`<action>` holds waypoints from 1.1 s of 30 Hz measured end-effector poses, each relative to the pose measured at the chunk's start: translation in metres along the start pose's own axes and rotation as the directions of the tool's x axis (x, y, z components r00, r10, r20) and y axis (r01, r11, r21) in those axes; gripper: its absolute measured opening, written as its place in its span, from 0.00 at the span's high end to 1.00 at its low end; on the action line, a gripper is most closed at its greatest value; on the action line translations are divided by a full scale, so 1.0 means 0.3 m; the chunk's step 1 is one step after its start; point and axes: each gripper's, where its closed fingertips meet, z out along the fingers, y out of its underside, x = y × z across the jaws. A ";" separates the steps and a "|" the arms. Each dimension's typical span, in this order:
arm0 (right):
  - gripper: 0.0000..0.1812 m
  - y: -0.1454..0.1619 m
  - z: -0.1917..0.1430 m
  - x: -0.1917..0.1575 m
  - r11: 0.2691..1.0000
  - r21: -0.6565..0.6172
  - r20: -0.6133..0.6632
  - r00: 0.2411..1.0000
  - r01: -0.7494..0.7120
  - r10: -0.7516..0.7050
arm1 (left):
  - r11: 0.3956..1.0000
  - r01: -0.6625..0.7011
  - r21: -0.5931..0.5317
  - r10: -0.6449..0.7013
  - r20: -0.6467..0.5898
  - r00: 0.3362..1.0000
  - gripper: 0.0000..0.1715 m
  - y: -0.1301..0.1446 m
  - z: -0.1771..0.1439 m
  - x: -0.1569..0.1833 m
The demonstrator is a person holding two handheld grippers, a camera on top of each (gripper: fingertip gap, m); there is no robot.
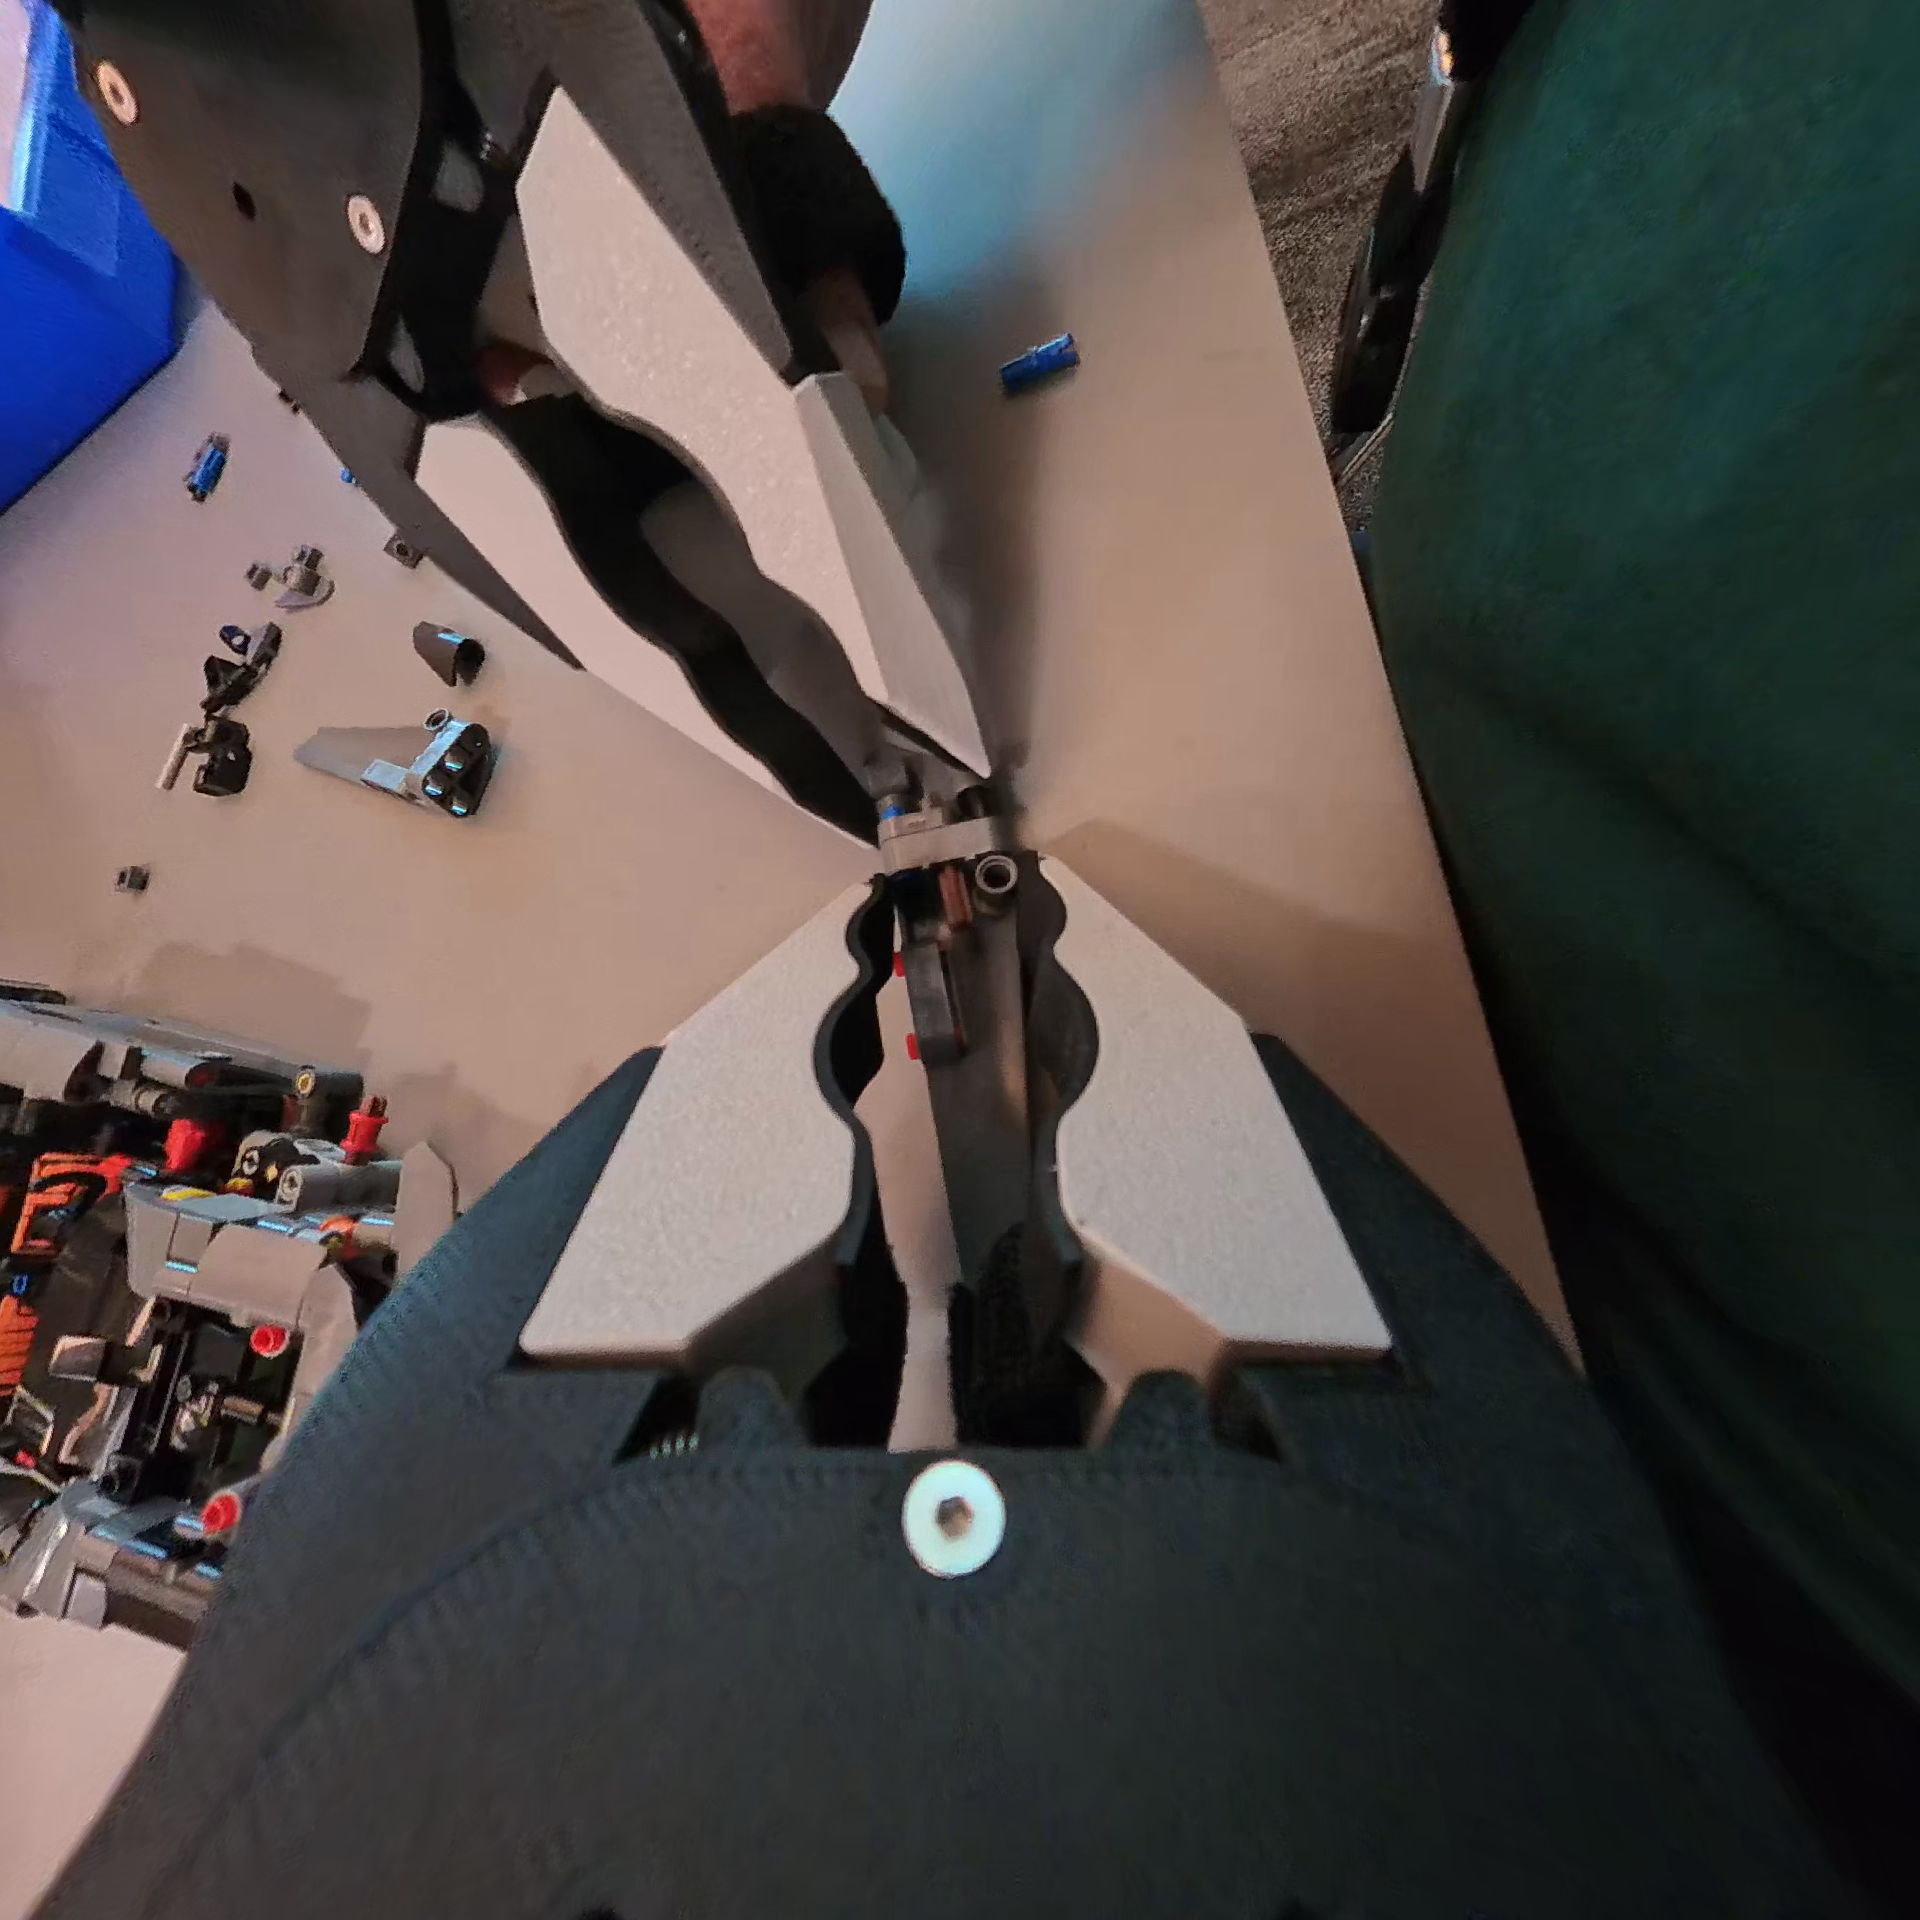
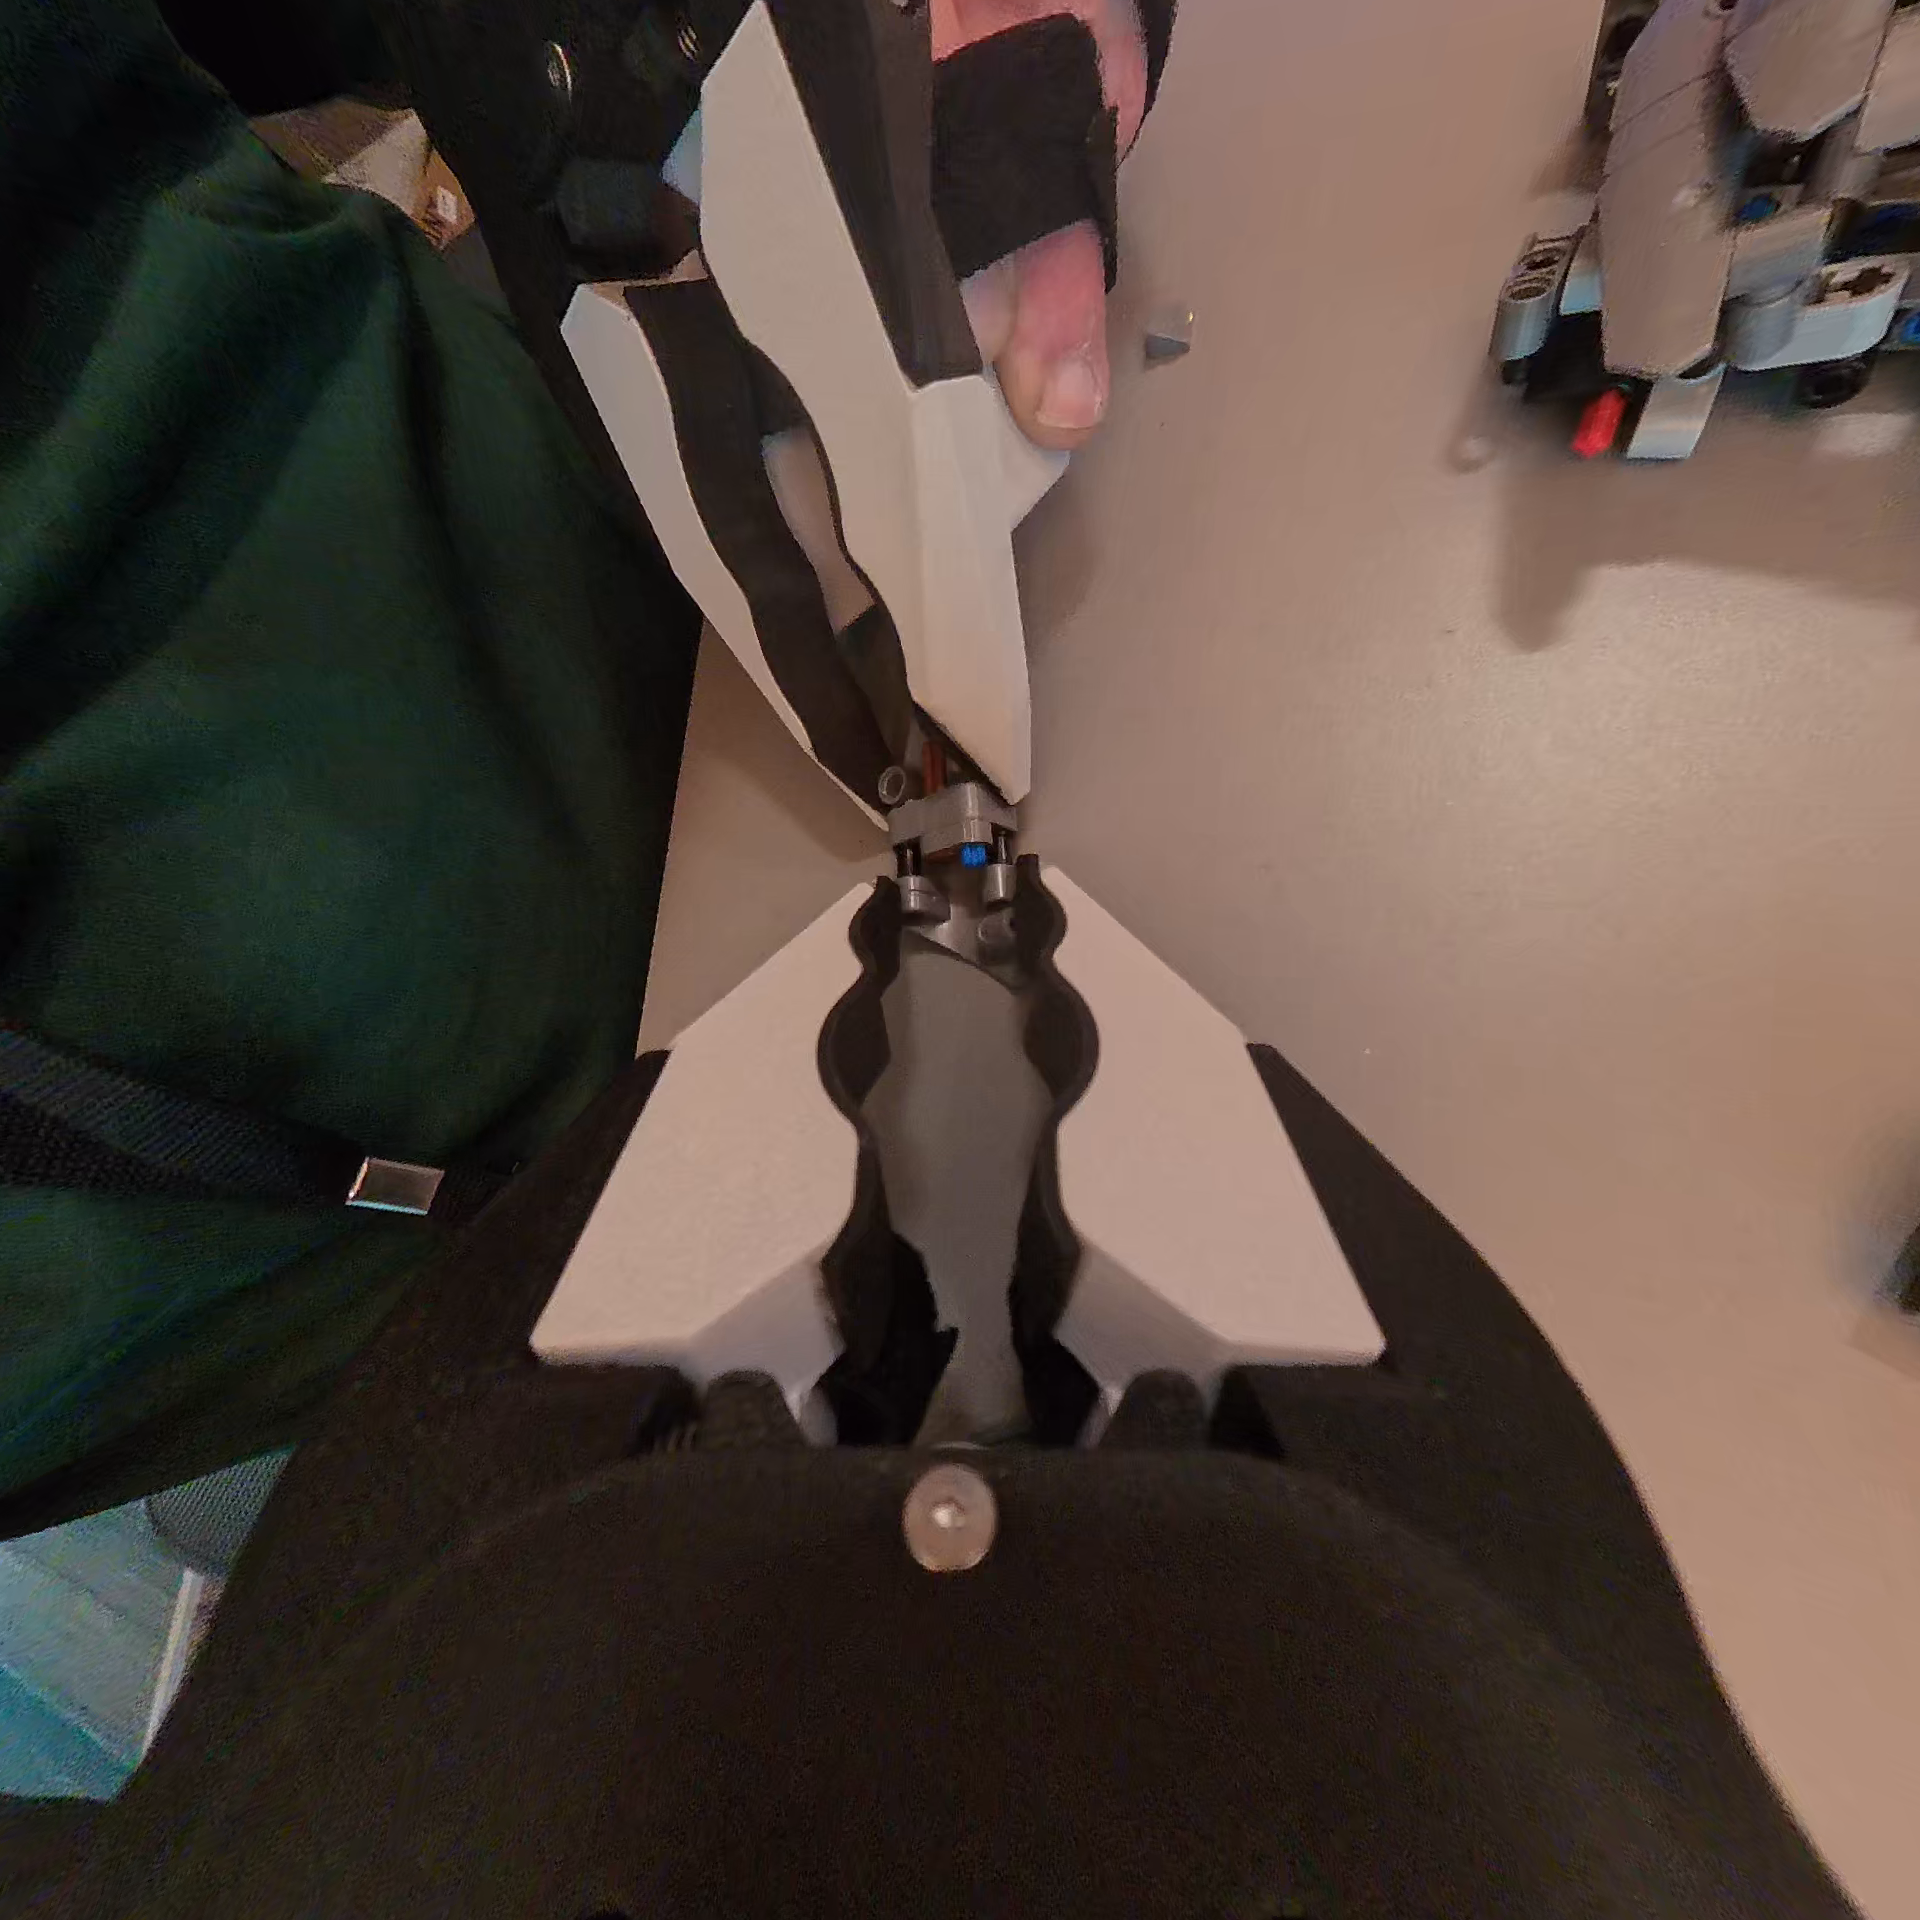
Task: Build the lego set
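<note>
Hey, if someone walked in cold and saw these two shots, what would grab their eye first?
The two tongs, left and right, meet tip to tip mid-frame, pinching one small grey lego assembly above the table. Next, the big half-built grey model at the left view's lower left, loose pieces above it.

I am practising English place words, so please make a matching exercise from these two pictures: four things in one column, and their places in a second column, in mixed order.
Things
1. blue pin
2. big lego model
3. blue box
4. small grey assembly

Places (left wrist view)
a. upper left corner
b. centre, held between the left gripper and the right gripper
c. lower left, on the table
d. alone on the table, near its far right edge

Pairs: 1-d, 2-c, 3-a, 4-b
</note>
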 end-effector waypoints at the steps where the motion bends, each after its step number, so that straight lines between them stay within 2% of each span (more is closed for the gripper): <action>1: 0.89 -0.001 0.000 0.000 1.000 -0.002 0.007 1.000 -0.002 0.002 | 1.000 0.006 -0.001 -0.006 -0.010 1.000 0.87 0.000 0.000 0.000; 8: 0.89 -0.005 0.004 -0.002 1.000 0.002 -0.004 1.000 0.013 -0.013 | 0.995 0.098 0.006 -0.097 -0.082 0.992 0.87 0.004 0.002 0.000; 15: 0.88 -0.012 0.012 -0.002 0.999 0.018 -0.073 0.996 0.045 -0.044 | 0.981 0.194 0.009 -0.192 -0.107 0.976 0.87 0.005 0.003 -0.001; 23: 0.88 -0.024 0.009 0.007 0.998 0.038 -0.097 0.994 0.046 -0.042 | 0.982 0.188 0.009 -0.186 -0.093 0.978 0.87 0.005 0.009 -0.010; 27: 0.80 -0.030 -0.024 0.018 0.997 0.056 -0.146 0.988 0.056 -0.048 | 0.982 0.191 0.010 -0.189 -0.093 0.977 0.86 0.003 0.014 -0.016; 30: 0.83 -0.014 -0.066 0.013 0.995 0.040 -0.187 0.979 0.094 -0.085 | 0.981 0.196 0.010 -0.194 -0.099 0.976 0.86 0.002 0.014 -0.016; 33: 0.85 0.004 -0.061 0.007 0.994 0.005 -0.196 0.975 0.110 -0.107 | 0.980 0.200 0.012 -0.197 -0.112 0.974 0.86 0.002 0.015 -0.016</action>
